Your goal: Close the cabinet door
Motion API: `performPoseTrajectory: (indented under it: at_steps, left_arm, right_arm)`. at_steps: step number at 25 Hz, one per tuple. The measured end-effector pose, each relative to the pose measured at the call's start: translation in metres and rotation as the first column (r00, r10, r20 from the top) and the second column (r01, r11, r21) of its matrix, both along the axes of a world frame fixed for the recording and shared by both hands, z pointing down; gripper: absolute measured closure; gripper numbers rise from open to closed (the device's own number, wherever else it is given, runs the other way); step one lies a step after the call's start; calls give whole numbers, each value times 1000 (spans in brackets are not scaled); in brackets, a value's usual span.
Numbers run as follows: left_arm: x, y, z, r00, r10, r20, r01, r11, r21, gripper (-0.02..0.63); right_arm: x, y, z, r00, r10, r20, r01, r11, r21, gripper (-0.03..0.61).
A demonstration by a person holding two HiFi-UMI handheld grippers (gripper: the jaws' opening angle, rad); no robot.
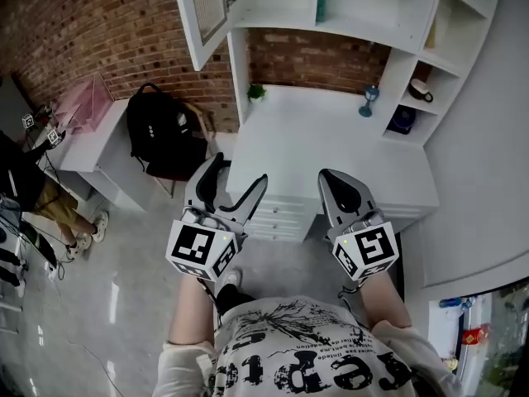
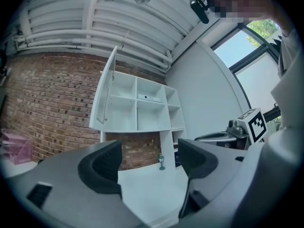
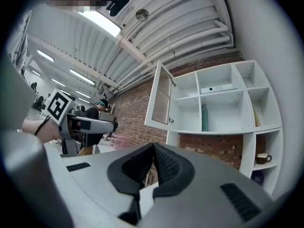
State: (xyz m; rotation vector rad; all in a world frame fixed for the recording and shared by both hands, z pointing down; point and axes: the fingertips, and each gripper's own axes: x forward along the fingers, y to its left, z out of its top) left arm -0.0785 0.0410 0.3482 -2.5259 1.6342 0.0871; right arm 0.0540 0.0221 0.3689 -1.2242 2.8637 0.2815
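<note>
Hanging open at shelf unit's [image 1: 364,7] upper left: cabinet door [image 1: 207,11]; backpack [image 1: 165,131] seen in head view alone. Left gripper [image 2: 149,158] jaws apart, empty; right gripper [image 3: 153,164] pinched together; both level, well short of door

white t-shirt [image 1: 306,356], black graphic print. left tool [image 1: 238,170] and right tool [image 1: 328,177]: grey shells, black pads [image 2: 107,163], white black-marked cubes [image 1: 202,251].
</note>
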Motion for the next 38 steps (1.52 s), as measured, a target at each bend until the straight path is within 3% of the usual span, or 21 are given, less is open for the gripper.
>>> performPoseTrajectory:
  at_steps: [10,17,24,31,38]
  left_arm:
    - [-196,-101,-46,997,74,35,-74,997,16,258]
    - [-280,-161,-60,988,148,40,-151,987,55,258]
    - [-290,-219,-98,965,263,9,-262,959,111,258]
    - [-276,-245,-174,933,359,24,-357,912,203,259]
    - [-269,-264,-258,925,380,16,-368,882,295,319]
  right_arm:
    - [-187,-109,-42,995,92,24,-92,996,10,563]
    - [-260,-167,-48,983,180,45,-181,983,11,563]
    - [-280,-213,-78,957,283,65,-284,959,15,563]
    - [-280,-232,-128,962,270,44,-272,960,71,563]
    - [-273,-244,-176,968,244,52,-249,957,149,563]
